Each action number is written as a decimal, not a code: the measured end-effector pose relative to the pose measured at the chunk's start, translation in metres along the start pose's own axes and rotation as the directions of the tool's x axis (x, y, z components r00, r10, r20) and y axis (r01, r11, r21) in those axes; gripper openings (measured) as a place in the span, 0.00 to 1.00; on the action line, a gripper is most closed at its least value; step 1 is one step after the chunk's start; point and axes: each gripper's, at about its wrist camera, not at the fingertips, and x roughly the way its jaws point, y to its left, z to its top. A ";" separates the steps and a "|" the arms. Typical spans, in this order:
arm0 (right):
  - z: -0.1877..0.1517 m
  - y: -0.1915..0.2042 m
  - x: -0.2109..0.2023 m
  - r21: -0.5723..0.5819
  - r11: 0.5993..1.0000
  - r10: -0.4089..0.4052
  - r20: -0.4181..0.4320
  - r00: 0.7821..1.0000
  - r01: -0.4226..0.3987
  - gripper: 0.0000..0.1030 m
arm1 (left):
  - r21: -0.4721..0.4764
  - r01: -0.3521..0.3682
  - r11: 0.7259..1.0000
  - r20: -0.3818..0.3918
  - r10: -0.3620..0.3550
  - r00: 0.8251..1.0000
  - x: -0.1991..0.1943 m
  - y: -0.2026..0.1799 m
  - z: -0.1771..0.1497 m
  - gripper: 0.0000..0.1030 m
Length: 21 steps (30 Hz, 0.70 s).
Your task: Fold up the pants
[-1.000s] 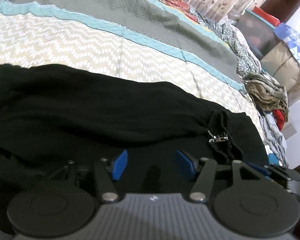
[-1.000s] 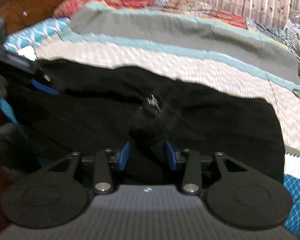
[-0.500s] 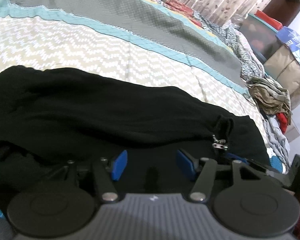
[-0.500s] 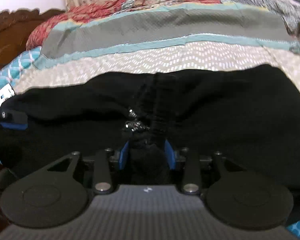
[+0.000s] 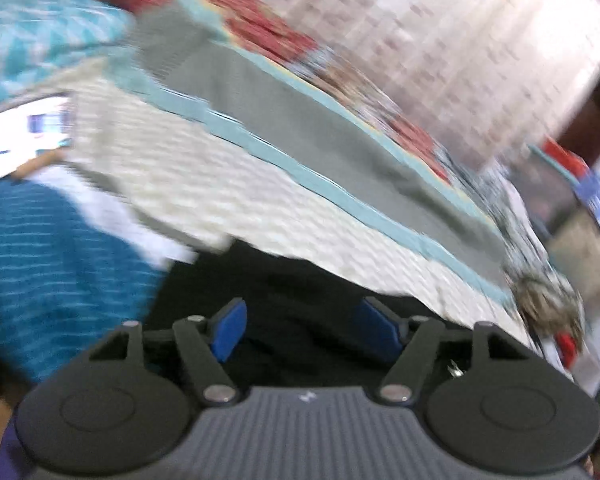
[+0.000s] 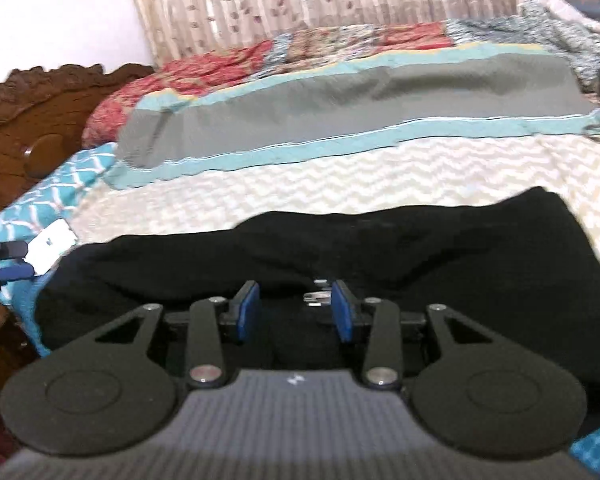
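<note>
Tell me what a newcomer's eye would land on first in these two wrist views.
First, the black pants, a dark mass across the near side of the pale zigzag bedspread. Next, the right gripper low in its view, blue pads either side of a bunched fold by a metal clasp. In the blurred left view, the left gripper is opening above the black cloth, nothing pinched between its pads.

Each hand-held gripper fills the lower part of its frame. The left hand-held gripper (image 5: 300, 330) and the right hand-held gripper (image 6: 296, 312) look alike: a grey ribbed body with a small white mark at its top centre, two round black discs at the lower corners, black linkage arms pinned with silver screws, and flat blue pads (image 5: 228, 330) on the fingers.
</note>
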 end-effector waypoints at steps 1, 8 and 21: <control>0.002 0.004 0.005 -0.004 1.000 0.019 -0.013 1.000 -0.019 0.41 | -0.025 -0.020 0.999 0.014 0.020 1.000 -0.005 0.010 0.000 0.68; -0.001 0.059 0.043 -0.041 0.993 0.108 -0.122 0.987 -0.114 0.41 | -0.136 -0.068 0.988 -0.012 0.067 0.998 -0.003 0.046 -0.016 0.75; 0.028 0.110 0.092 0.101 0.964 0.264 -0.259 0.929 -0.246 0.40 | -0.181 0.047 0.982 -0.107 -0.067 0.992 0.039 0.058 -0.036 0.91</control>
